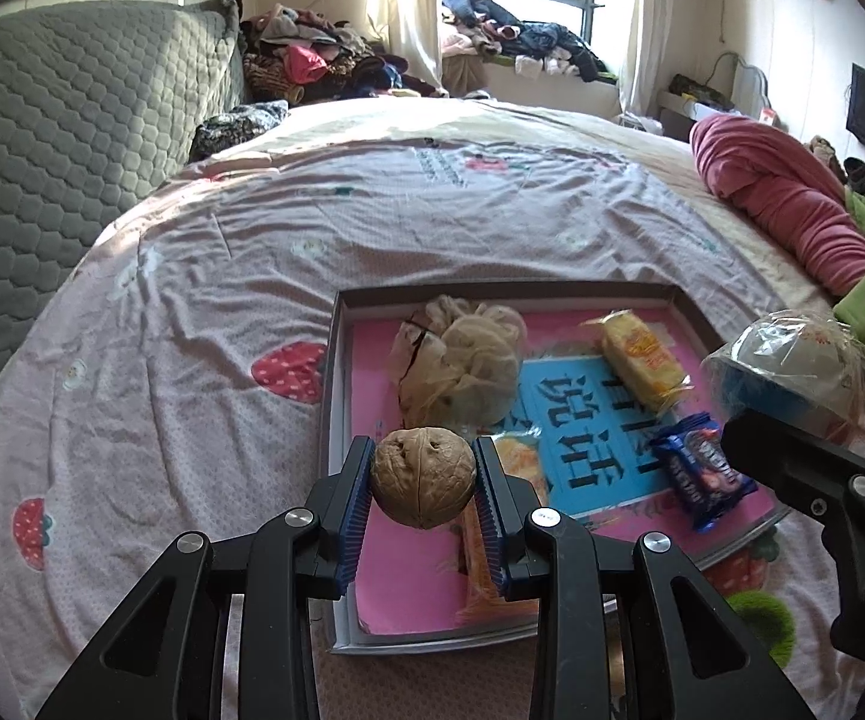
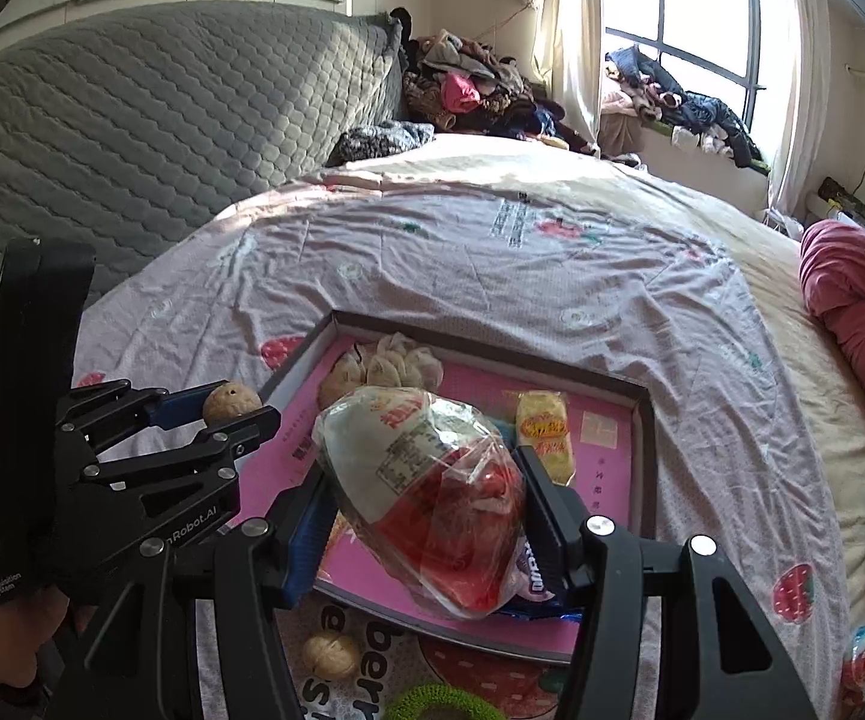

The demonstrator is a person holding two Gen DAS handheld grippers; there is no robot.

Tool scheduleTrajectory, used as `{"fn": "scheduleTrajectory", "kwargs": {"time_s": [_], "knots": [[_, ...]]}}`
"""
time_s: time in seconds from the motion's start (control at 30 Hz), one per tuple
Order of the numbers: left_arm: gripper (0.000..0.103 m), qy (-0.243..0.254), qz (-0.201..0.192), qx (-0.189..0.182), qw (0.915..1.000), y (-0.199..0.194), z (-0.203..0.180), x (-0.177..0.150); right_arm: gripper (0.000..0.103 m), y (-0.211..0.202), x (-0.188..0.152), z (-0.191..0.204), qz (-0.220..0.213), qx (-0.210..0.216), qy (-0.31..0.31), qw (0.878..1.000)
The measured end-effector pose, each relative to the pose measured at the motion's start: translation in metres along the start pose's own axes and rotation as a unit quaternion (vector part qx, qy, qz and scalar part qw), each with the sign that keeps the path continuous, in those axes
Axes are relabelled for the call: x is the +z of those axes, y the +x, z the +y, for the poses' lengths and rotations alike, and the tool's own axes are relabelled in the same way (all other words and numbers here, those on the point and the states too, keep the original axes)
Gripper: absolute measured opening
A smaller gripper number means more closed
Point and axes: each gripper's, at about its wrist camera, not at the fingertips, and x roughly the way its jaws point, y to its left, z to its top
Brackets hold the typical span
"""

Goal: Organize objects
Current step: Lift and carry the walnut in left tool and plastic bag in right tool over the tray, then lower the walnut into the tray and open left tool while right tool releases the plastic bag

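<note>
Above the near edge of the shallow box [image 1: 336, 420], the left gripper [image 1: 423, 480] pinches a walnut [image 1: 422, 478] between its blue pads. Beside it, the right gripper [image 2: 426, 510] clamps a clear-wrapped snack bag [image 2: 426, 498] over the box, where a yellow packet [image 2: 543, 435] lies. Another walnut [image 2: 331, 654] sits on the bedsheet [image 1: 192, 312] outside.

Left gripper [image 1: 423, 483] clamps a walnut [image 1: 422, 477] between its blue pads, above the near-left part of a shallow pink-lined box [image 1: 336, 420]. Box holds a mesh bundle [image 1: 459, 360], yellow snack packet [image 1: 642, 360], blue wrapper [image 1: 702, 471].
</note>
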Motion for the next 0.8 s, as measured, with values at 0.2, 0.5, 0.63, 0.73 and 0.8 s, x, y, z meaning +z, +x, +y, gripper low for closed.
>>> {"fn": "scheduleTrajectory", "kwargs": {"time_s": [0.2, 0.5, 0.63, 0.73, 0.8], "knots": [[0.033, 0.003, 0.011, 0.004, 0.9999, 0.019, 0.004, -0.007, 0.057, 0.024, -0.009, -0.003, 0.02, 0.001, 0.005, 1.0], [0.033, 0.0, 0.022, 0.006, 0.9997, 0.04, 0.007, -0.015, 0.057, 0.059, -0.015, -0.005, 0.046, -0.003, 0.008, 0.999], [0.033, 0.0, 0.026, 0.006, 0.9996, 0.047, 0.009, -0.017, 0.057, 0.074, -0.018, -0.006, 0.057, -0.004, 0.011, 0.998], [0.033, -0.003, 0.031, 0.007, 0.9995, 0.053, 0.011, -0.017, 0.057, 0.083, -0.019, -0.006, 0.065, -0.005, 0.009, 0.998], [0.033, -0.004, 0.032, 0.008, 0.9994, 0.055, 0.011, -0.017, 0.057, 0.087, -0.02, -0.005, 0.069, -0.006, 0.007, 0.998]]}}
